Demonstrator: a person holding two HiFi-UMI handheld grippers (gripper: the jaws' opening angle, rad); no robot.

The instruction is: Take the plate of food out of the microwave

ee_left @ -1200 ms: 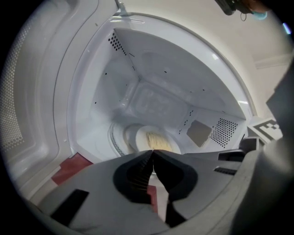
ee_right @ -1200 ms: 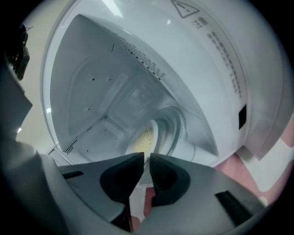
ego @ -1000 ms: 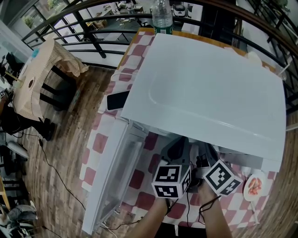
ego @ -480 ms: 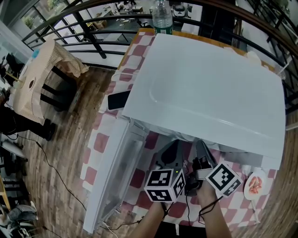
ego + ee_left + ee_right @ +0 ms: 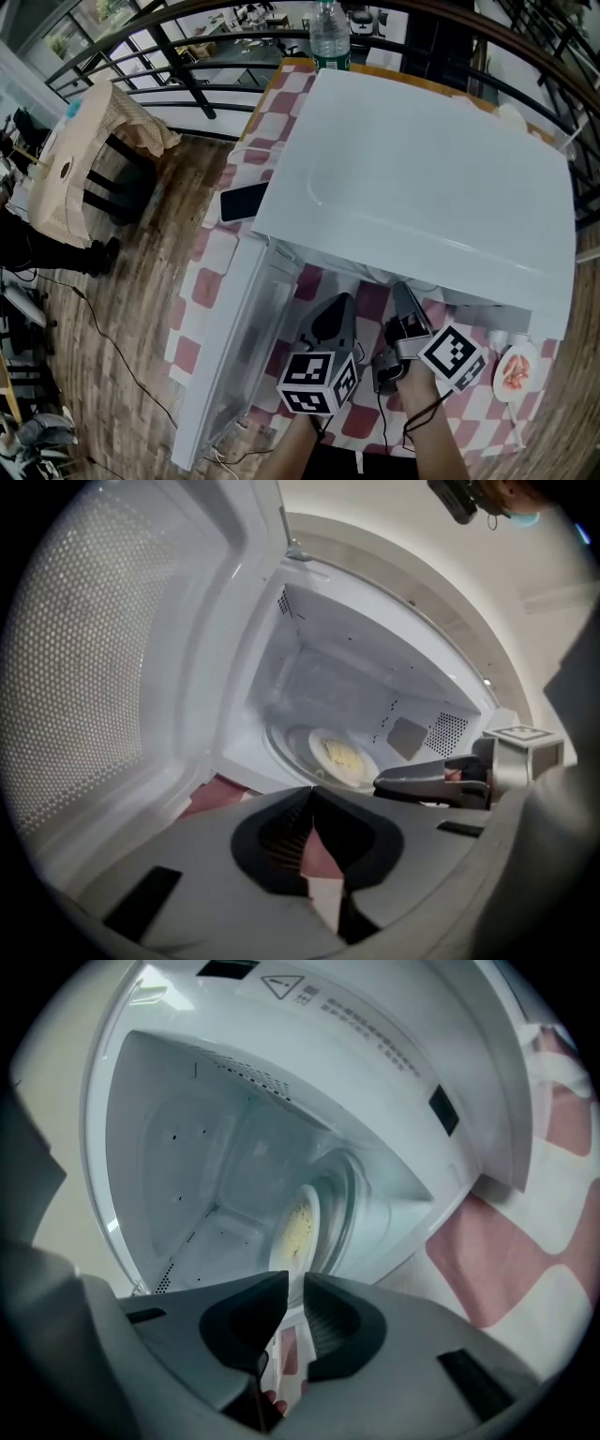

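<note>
The white microwave (image 5: 422, 178) stands with its door (image 5: 230, 347) swung open to the left. Inside, a white plate of yellow food (image 5: 339, 758) lies on the glass turntable; it also shows, tilted, in the right gripper view as the plate (image 5: 298, 1227). My left gripper (image 5: 312, 791) is shut on nothing, just outside the opening. My right gripper (image 5: 294, 1283) is beside it, at the mouth of the opening. Its jaws have just been opening and stand a little apart, with nothing between them. Both grippers are short of the plate.
A red-and-white checkered cloth (image 5: 202, 291) covers the table. On it are a dark phone (image 5: 246, 200) left of the microwave and a small plate of red food (image 5: 512, 375) at the right. A water bottle (image 5: 328, 33) stands behind the microwave. A chair (image 5: 94, 141) is on the wooden floor at the left.
My left gripper has drawn back toward me and to the left. My right gripper has rolled in place and its jaws have parted.
</note>
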